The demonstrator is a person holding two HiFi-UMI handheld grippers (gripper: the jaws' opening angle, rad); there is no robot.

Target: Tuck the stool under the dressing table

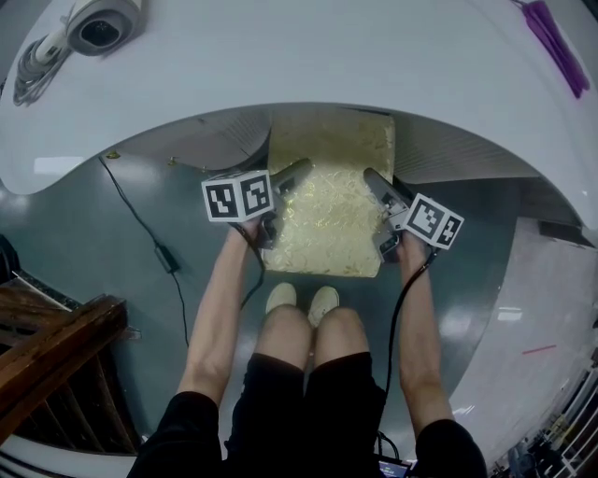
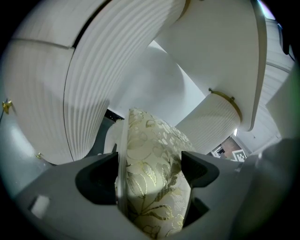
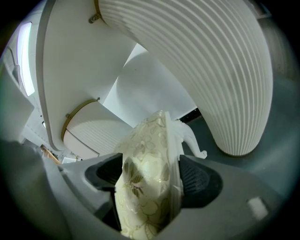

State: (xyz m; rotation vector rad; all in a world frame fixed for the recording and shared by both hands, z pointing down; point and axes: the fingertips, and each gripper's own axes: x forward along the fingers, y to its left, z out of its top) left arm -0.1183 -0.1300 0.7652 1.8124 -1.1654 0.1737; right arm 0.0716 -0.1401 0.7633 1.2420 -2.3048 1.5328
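The stool (image 1: 329,201) has a cream seat cushion with a gold leaf pattern, and its far end lies under the edge of the white dressing table (image 1: 327,65). My left gripper (image 1: 291,174) is shut on the cushion's left edge and my right gripper (image 1: 376,183) on its right edge. In the left gripper view the cushion (image 2: 157,154) fills the gap between the pads of the left gripper (image 2: 150,172). In the right gripper view the right gripper (image 3: 149,177) pinches the seat (image 3: 147,154), with a white stool leg (image 3: 192,139) below. Fluted white pedestals (image 2: 98,75) (image 3: 211,65) flank the opening.
A round grey device with a coiled cord (image 1: 93,26) lies on the tabletop at far left, a purple item (image 1: 556,42) at far right. A black cable with an adapter (image 1: 166,257) runs over the floor. Dark wooden furniture (image 1: 56,350) stands at lower left. The person's shoes (image 1: 301,299) are just behind the stool.
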